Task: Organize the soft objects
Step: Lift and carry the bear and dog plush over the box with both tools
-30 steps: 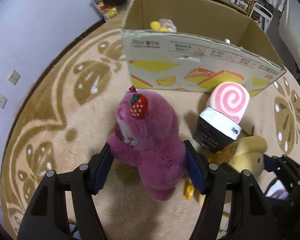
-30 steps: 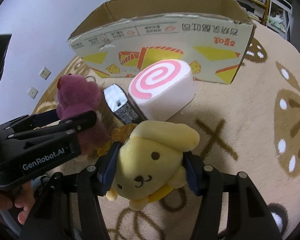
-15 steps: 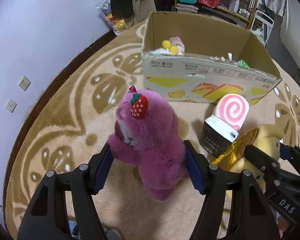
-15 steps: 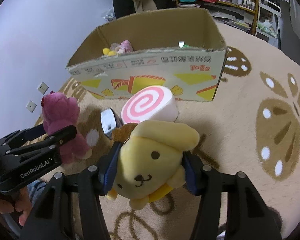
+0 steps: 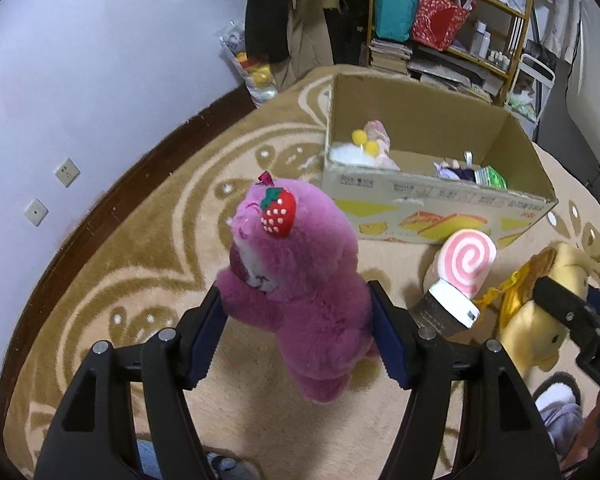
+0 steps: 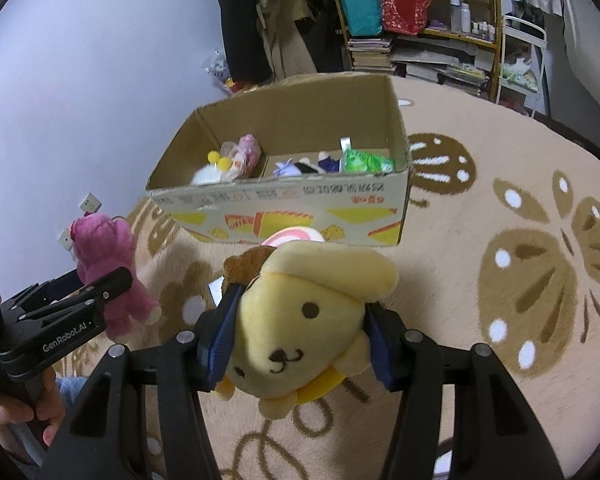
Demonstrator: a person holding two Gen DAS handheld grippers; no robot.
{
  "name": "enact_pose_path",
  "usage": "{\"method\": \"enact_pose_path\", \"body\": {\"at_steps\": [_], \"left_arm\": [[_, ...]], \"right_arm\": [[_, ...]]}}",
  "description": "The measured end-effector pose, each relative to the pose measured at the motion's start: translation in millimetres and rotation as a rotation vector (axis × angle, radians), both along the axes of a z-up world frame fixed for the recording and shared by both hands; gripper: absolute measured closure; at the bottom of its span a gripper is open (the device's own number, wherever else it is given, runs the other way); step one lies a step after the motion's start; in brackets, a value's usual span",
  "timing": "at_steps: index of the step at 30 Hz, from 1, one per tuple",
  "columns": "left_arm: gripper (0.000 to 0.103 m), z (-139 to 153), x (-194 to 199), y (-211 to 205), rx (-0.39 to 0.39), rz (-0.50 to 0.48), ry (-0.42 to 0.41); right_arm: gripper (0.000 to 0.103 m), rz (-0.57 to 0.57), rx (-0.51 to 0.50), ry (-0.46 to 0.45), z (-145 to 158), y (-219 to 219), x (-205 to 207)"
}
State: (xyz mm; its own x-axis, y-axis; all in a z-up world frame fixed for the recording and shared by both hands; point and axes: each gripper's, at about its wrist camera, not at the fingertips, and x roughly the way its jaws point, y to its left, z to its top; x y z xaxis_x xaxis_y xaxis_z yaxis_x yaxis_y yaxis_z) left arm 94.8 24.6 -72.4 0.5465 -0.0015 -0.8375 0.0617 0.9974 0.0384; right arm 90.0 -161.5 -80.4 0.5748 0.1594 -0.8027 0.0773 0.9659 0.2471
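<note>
My left gripper (image 5: 298,336) pinches a fuzzy purple bear (image 5: 296,276) with a strawberry on its head, upright, lifted off the rug. My right gripper (image 6: 296,344) squeezes a yellow dog plush (image 6: 304,320), face toward me. Far ahead, the open cardboard box (image 6: 300,208) holds small soft toys. A pink swirl cushion (image 5: 466,260) lies just beside its near wall.

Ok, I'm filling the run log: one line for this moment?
left gripper: shut on purple bear | right gripper: shut on yellow dog | both lifted | box: ahead, open
</note>
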Motion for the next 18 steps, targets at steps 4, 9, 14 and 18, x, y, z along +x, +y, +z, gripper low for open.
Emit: {"method": "enact_pose_path", "body": {"at_steps": [4, 9, 14, 18], "left_arm": [[0.036, 8, -1, 6, -0.013, 0.012, -0.036], [0.036, 15, 6, 6, 0.023, 0.013, -0.07], [0.036, 24, 12, 4, 0.045, 0.002, -0.105], [0.036, 35, 13, -5, 0.112, -0.031, -0.16]], "right_arm": [[0.043, -0.01, -0.006, -0.035, 10, -3, -1], [0.043, -0.02, -0.008, -0.08, 25, -5, -2], [0.043, -0.018, -0.032, -0.128, 41, -5, -1], [0.043, -0.022, -0.03, -0.169, 53, -7, 0]]}}
